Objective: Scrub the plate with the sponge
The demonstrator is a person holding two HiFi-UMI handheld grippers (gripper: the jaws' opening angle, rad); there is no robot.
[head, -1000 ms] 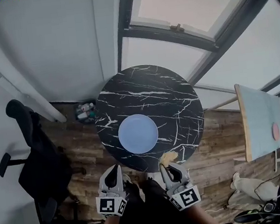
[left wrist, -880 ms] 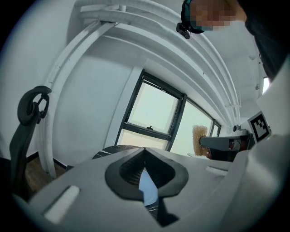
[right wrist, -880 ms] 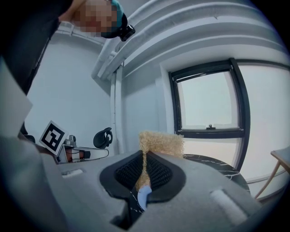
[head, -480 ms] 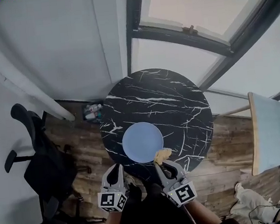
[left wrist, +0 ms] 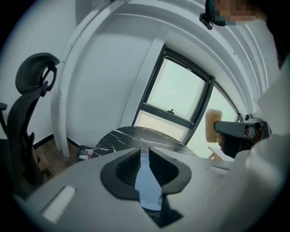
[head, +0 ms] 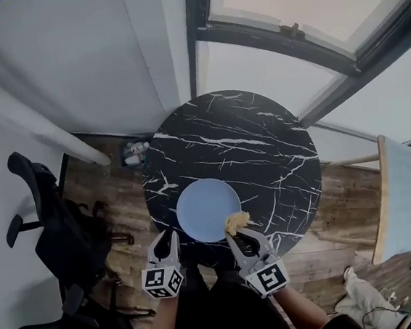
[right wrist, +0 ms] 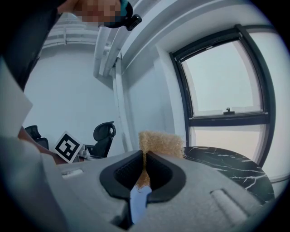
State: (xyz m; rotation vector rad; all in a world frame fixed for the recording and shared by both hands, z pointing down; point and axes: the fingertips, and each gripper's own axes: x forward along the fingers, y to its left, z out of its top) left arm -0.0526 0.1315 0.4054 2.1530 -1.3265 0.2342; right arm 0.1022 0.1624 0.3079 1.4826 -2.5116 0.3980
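Observation:
A pale blue plate (head: pixel 208 209) lies on the near part of the round black marble table (head: pixel 247 141). My right gripper (head: pixel 235 233) is shut on a tan sponge (head: pixel 236 221), which hangs over the plate's near right rim. In the right gripper view the sponge (right wrist: pixel 161 144) sticks up between the closed jaws. My left gripper (head: pixel 171 237) is at the table's near edge, just left of the plate. Its jaws have just been opening, and a narrow gap stands between them with nothing in it. Through that gap shows the plate (left wrist: pixel 147 190).
A black office chair (head: pixel 51 220) stands on the wooden floor to the left. A small box of bottles (head: pixel 135 154) sits on the floor by the wall. A pale board (head: pixel 406 197) leans at the right. Windows run behind the table.
Both grippers have moved forward to the table's near edge. The sponge has come from off the table's edge to over the plate's near right rim.

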